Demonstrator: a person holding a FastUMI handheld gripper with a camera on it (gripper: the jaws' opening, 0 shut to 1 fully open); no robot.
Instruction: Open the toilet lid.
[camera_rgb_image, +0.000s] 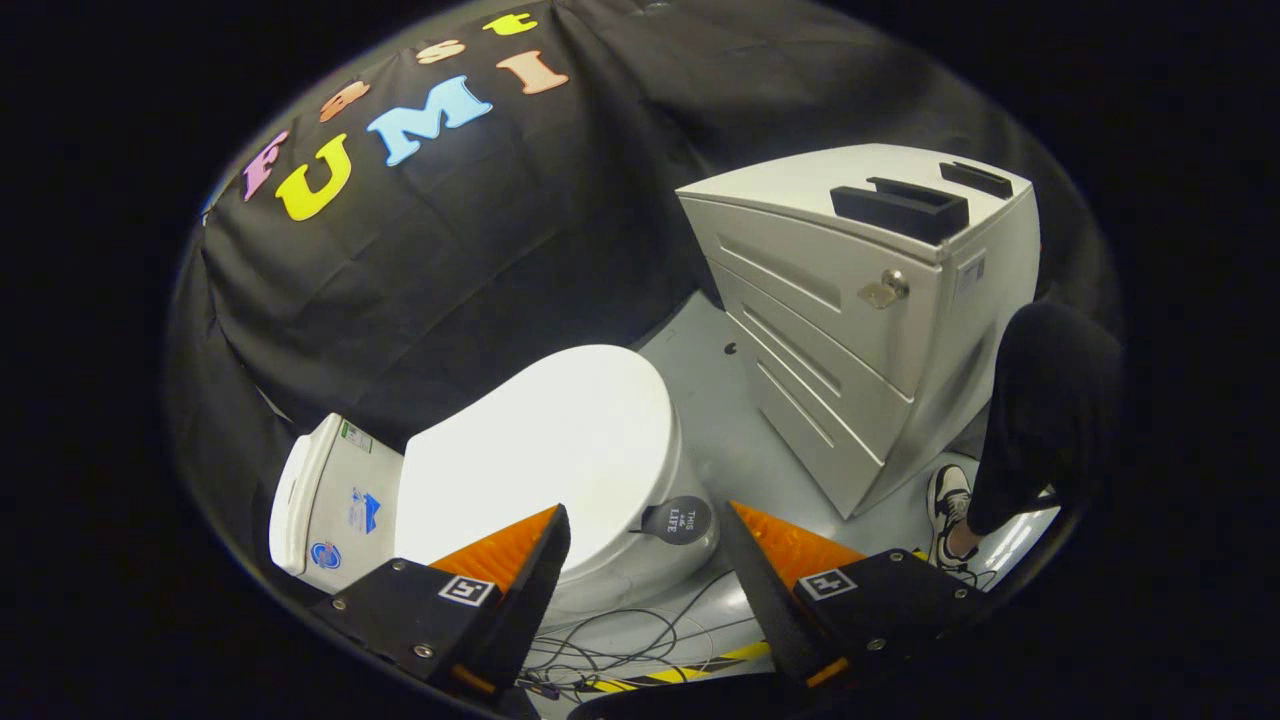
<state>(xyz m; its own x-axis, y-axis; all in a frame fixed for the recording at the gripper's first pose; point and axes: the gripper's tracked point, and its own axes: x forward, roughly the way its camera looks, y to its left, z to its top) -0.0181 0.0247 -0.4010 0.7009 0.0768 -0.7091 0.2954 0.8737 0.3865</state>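
I see my gripper (645, 530) with jaws spread wide, gripping nothing. Toilet lid (545, 445) lies closed on the bowl, just ahead of and below the jaws, nearer the left finger, untouched.

toilet lid (540, 450) near edge behind one tool finger (520, 560), person's leg (1040, 410) cut off above
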